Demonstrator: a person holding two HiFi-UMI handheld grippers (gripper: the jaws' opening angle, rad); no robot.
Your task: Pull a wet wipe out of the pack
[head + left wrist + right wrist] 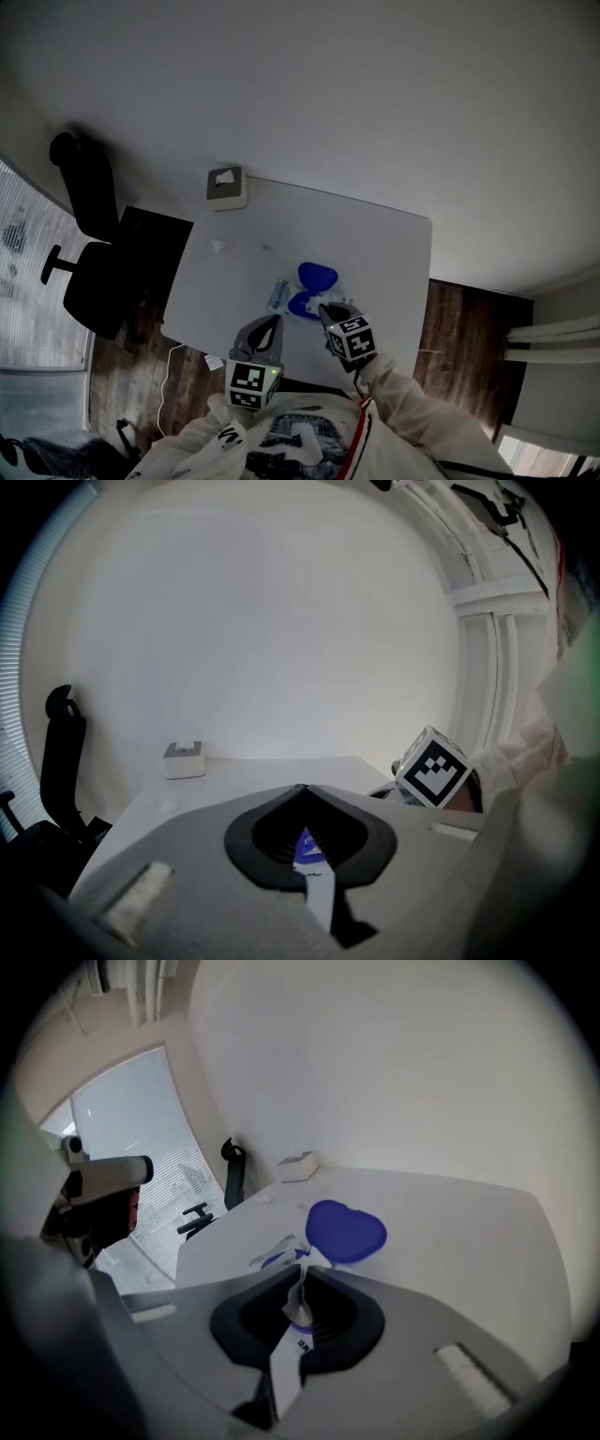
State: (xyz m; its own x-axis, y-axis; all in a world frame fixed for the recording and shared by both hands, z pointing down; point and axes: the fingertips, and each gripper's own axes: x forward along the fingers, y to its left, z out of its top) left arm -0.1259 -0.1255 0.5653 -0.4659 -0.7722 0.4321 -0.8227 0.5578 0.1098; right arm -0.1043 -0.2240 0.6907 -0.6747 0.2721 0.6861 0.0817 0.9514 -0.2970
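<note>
- On the white table (375,244), near its front edge, lies the pack (280,296) of wet wipes. Its blue lid (317,276) is folded open toward the far side.
- We see the left gripper (274,321) at the near end of the pack. Its jaws are drawn together, and the blue-and-white end of the pack sits in the hollow between them.
- We see the right gripper (325,309) just beside the left one, over the near right part of the pack and tilted downward.
- In the right gripper view the jaws are closed on the wipe (298,1299) — a thin, twisted white strand pinched at the tips. It runs down through the hollow of the jaws toward the pack below.
- Beyond the right jaws, the open lid and the printed top of the pack rest flat on the table.
- At the far left corner of the table stands a small grey box (226,186), well apart from the pack.
- Left of the table we note a black office chair (89,272) on the dark wooden floor (459,328).
- A white sleeve (412,403) leads back from the right gripper to the person.
</note>
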